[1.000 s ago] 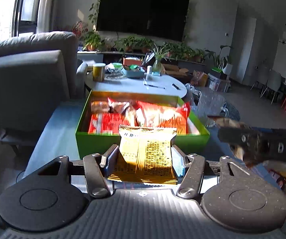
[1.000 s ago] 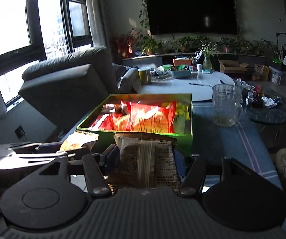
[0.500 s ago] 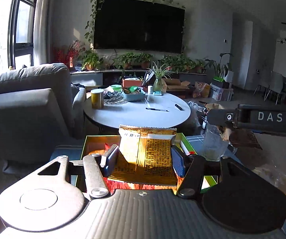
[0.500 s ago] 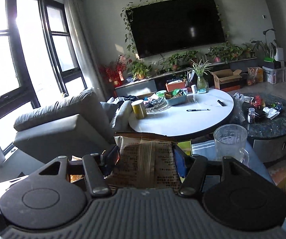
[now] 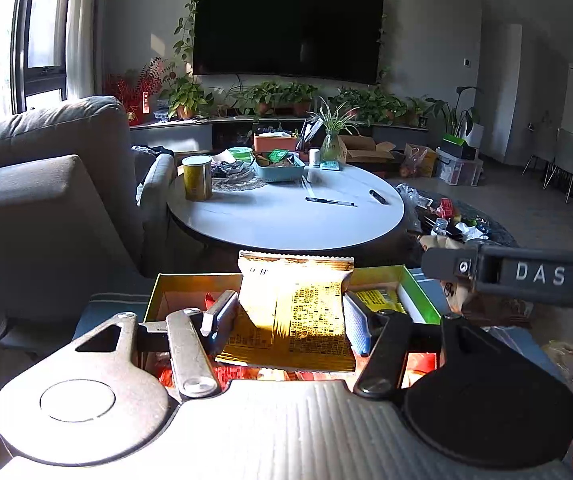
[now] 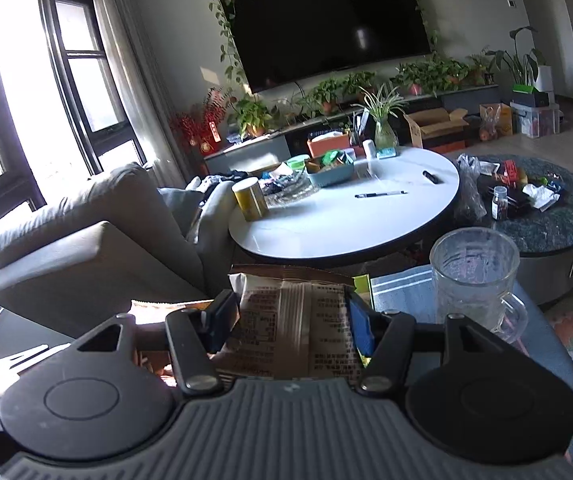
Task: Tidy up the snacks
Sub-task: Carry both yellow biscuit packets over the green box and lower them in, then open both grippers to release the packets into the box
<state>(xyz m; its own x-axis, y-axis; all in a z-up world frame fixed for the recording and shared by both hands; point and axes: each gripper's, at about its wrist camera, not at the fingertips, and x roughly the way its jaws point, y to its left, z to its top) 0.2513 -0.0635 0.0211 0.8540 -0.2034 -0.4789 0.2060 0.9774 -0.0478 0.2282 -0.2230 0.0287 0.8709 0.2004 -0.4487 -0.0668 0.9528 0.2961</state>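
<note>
We hold a yellow snack packet [image 5: 294, 312] clamped in the left tool [image 5: 290, 316], directly above the green box [image 5: 416, 296], which lies just below and ahead. The right tool [image 6: 292, 320] grips a brown snack packet [image 6: 294, 320] (its long axis running away from us), nearer the box's right corner beside the glass mug [image 6: 474, 276].
</note>
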